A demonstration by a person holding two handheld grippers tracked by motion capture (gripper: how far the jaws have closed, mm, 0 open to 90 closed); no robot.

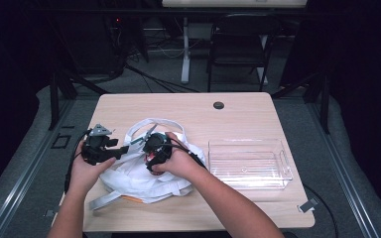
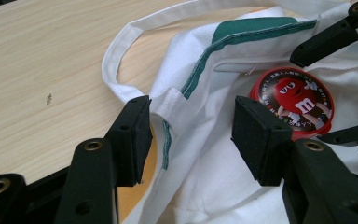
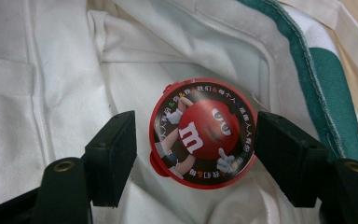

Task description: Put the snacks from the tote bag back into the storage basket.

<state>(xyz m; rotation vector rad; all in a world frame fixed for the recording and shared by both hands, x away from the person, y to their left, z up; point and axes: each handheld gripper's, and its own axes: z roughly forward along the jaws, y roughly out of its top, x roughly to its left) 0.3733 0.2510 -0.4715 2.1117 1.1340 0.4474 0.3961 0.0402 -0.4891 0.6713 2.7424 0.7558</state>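
Lying inside the open white cloth bag (image 3: pixel 65 70) on the desk (image 1: pixel 258 119), the round red candy tin (image 3: pixel 203 133) sits between the wide-spread jaws of the right tool (image 3: pixel 196 154), whose pads stand just clear of it. The left tool (image 2: pixel 191 135) holds its jaws open around the bag's green-trimmed edge (image 2: pixel 200 70), not pinching it. A clear plastic bin (image 1: pixel 250 163) stands on the desk to the bag's right.

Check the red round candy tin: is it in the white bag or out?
In. The red tin lies on the white bag's inner cloth, below its green-trimmed rim, between the right gripper's open jaws.
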